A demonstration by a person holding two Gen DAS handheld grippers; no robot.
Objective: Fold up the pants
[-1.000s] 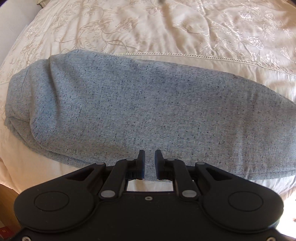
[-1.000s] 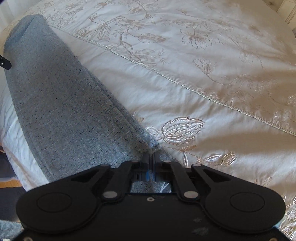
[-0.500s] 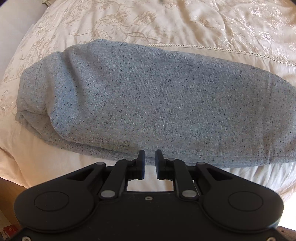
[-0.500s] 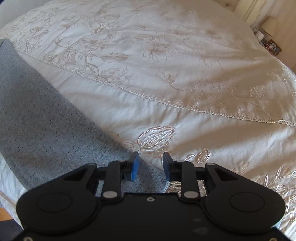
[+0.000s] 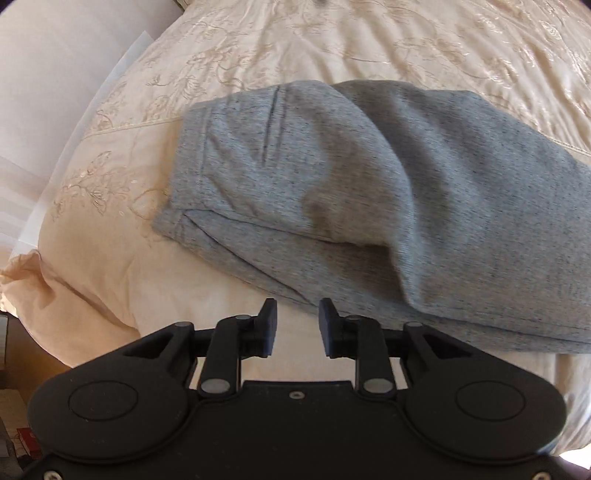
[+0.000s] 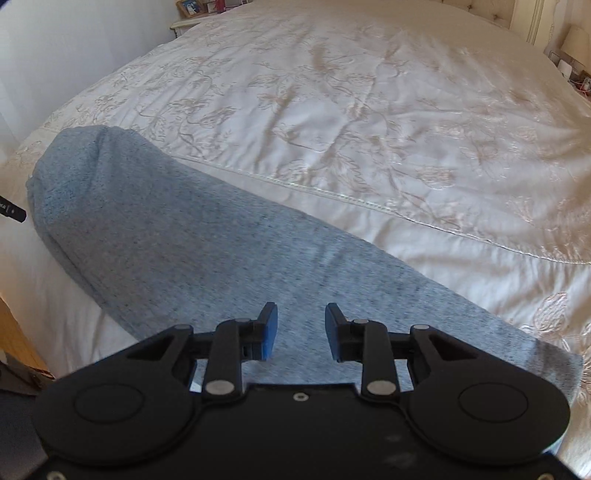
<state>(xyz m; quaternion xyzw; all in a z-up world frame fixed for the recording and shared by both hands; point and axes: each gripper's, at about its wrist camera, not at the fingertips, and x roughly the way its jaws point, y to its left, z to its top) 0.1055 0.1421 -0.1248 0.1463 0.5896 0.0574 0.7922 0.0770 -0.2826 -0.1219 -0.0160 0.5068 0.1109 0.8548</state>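
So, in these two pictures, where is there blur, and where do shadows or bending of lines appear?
Left wrist view: the grey pants look motion-smeared, with soft shadow in their folds; the bedspread edge curves from the fisheye. Right wrist view: the pants are slightly soft, sunlight and shadow bands cross the bedspread, and the bed bulges.

- A home bedroom is being shown.
- Most of both views is being filled by a wide bed covered with a cream bedspread [image 6: 369,122] embroidered with flowers.
- A framed picture [image 6: 189,7] is being kept on a pale bedside cabinet [image 6: 183,25] at the far corner.
- Small items are being kept on another stand [image 6: 576,70] at the right edge.
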